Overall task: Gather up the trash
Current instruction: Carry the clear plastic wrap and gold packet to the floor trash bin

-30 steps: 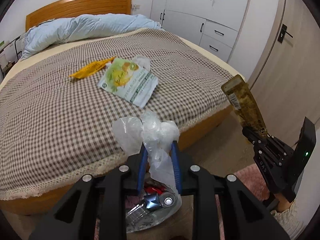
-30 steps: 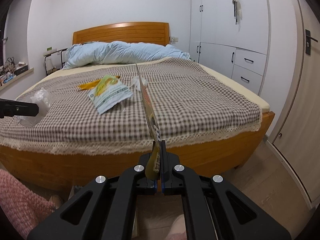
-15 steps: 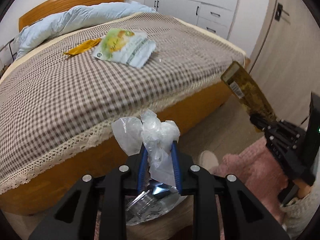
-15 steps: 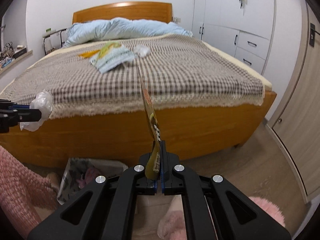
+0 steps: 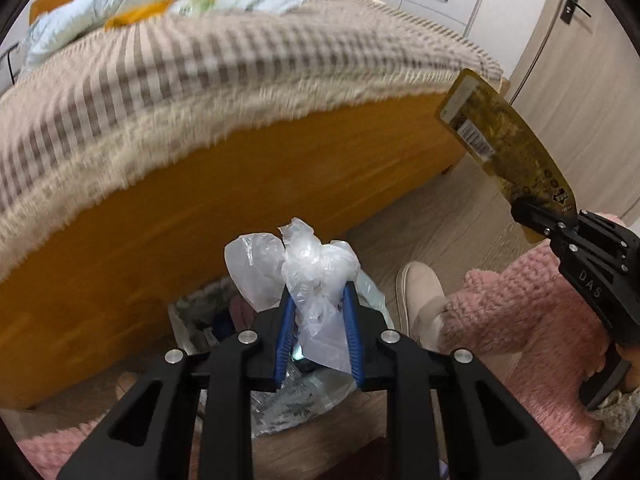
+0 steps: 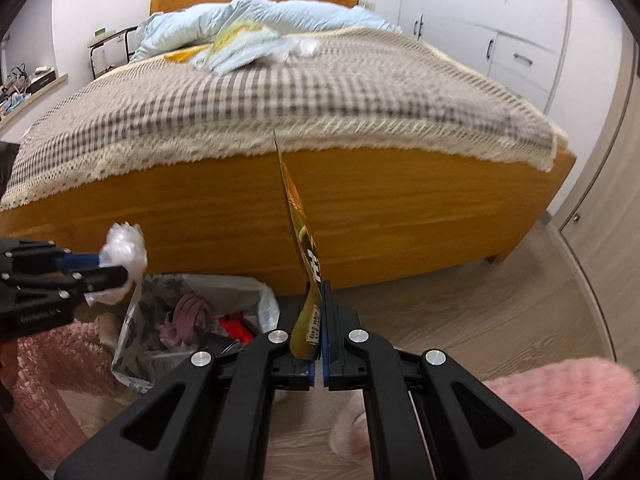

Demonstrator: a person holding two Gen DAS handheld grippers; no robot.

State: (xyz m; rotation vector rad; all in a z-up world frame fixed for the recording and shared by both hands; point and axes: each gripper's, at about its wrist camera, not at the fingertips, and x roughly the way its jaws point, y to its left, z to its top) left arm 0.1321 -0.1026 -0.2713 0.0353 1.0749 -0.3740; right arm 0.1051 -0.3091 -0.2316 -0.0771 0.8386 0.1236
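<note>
Crumpled plastic (image 5: 310, 268) between left jaws, wrapper (image 6: 302, 248) between right

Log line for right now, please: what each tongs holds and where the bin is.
left tongs: shut on plastic wrap | right tongs: shut on yellow wrapper | trash bag: open, on floor by bed

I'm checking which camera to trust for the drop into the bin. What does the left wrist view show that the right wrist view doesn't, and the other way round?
Only the left wrist view shows the flat printed face and barcode of the gold wrapper and a beige slipper.

Only the right wrist view shows the trash bag wide open, with pink cloth and red scraps inside, and the shelf along the left wall.

Both show the left gripper shut on the crumpled clear plastic, the right gripper clamping the wrapper, the bed and the wrappers left on it.
</note>
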